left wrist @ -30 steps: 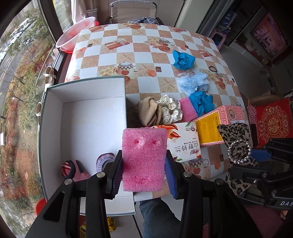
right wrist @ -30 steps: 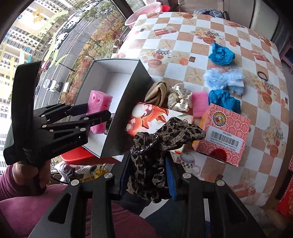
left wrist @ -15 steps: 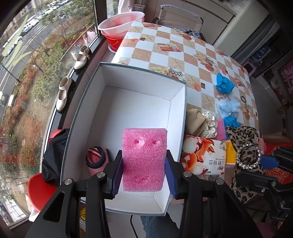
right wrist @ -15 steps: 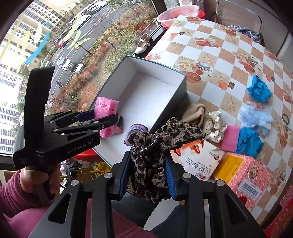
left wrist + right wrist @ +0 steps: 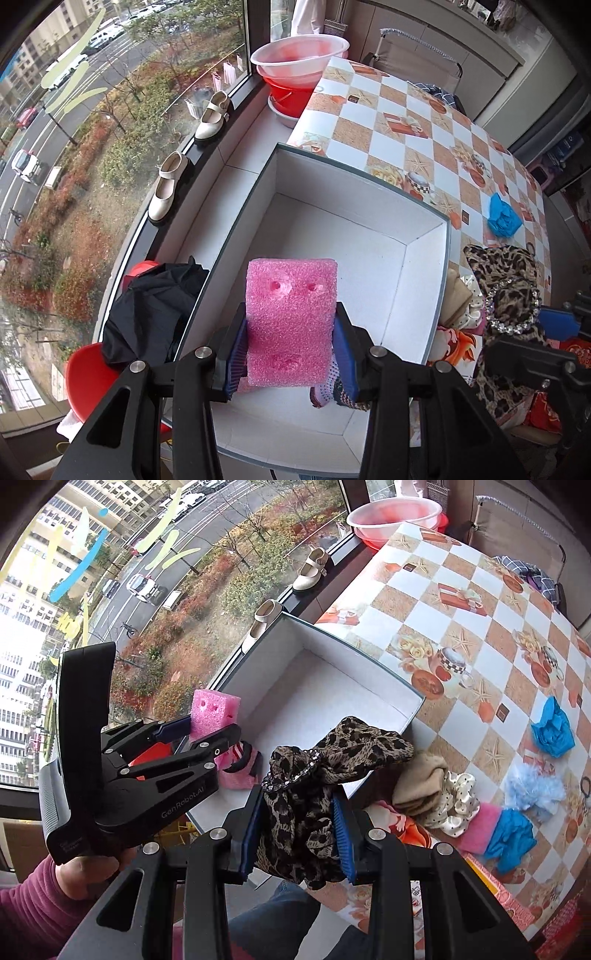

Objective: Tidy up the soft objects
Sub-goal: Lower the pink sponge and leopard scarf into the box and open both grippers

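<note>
- One open white box [image 5: 424,273] is seen at the table edge nearest the window, and one checkered tablecloth [image 5: 461,627] covers the table.
- Two bright blue crumpled pieces [image 5: 552,727] are counted on the cloth, with one pale blue fluffy piece [image 5: 532,788] between them.
- One tan knit piece [image 5: 419,781], one cream dotted scrunchie [image 5: 458,803] and one small pink sponge [image 5: 482,830] are bunched together just beside the box.
- Two cream shoes [image 5: 166,188] are set on the window ledge.
- The left gripper [image 5: 291,350] is closed partway on one pink foam block [image 5: 291,317], which is pinched by its sides between the blue pads and held upright over the near end of the box.
- The block is seen to be coarse-pored, rectangular and marked with two small dents near its top.
- The right gripper [image 5: 297,834] is nearly closed, and one leopard-print fabric piece [image 5: 332,760] with a rhinestone ring is clamped in it, above the box's near corner.
- One striped pink knit item [image 5: 240,771] lies inside the box, below the foam.
</note>
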`<state>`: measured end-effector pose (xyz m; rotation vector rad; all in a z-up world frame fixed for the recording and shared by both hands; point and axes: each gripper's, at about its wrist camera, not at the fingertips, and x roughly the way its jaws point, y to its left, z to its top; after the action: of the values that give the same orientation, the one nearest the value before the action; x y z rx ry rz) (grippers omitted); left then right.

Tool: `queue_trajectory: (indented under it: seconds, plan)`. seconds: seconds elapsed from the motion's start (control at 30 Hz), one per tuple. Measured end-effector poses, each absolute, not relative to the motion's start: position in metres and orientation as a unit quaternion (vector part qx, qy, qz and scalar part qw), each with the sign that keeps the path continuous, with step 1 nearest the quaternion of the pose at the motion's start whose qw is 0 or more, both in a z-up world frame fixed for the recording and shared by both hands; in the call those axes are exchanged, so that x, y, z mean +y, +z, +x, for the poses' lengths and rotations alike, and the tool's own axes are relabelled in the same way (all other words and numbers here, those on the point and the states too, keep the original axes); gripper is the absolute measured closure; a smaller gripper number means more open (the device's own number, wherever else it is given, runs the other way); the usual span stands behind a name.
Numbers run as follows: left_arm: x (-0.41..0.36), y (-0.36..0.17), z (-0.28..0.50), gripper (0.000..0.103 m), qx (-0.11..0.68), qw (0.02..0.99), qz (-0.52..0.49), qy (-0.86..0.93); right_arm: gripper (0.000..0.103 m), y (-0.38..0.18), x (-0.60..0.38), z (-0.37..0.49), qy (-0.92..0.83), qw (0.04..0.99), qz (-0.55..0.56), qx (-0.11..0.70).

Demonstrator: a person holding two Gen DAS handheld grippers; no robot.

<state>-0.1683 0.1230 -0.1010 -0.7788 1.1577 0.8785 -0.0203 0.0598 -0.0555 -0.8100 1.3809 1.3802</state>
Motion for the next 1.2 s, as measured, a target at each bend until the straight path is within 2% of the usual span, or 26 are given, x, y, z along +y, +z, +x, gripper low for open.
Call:
queue_trajectory:
  seconds: [0.47, 1.2]
  plan:
    - [0.146, -0.128, -0.157, 0.057, 0.525, 0.665, -0.346, 0.403, 0.066, -0.080, 0.094, -0.011, 0.557, 0.491, -0.347, 0.573]
    - [0.150, -0.139, -0.152, 0.057, 0.531, 0.659, -0.354, 0.399, 0.066, -0.088, 0.110, -0.011, 0.557, 0.489, -0.351, 0.571]
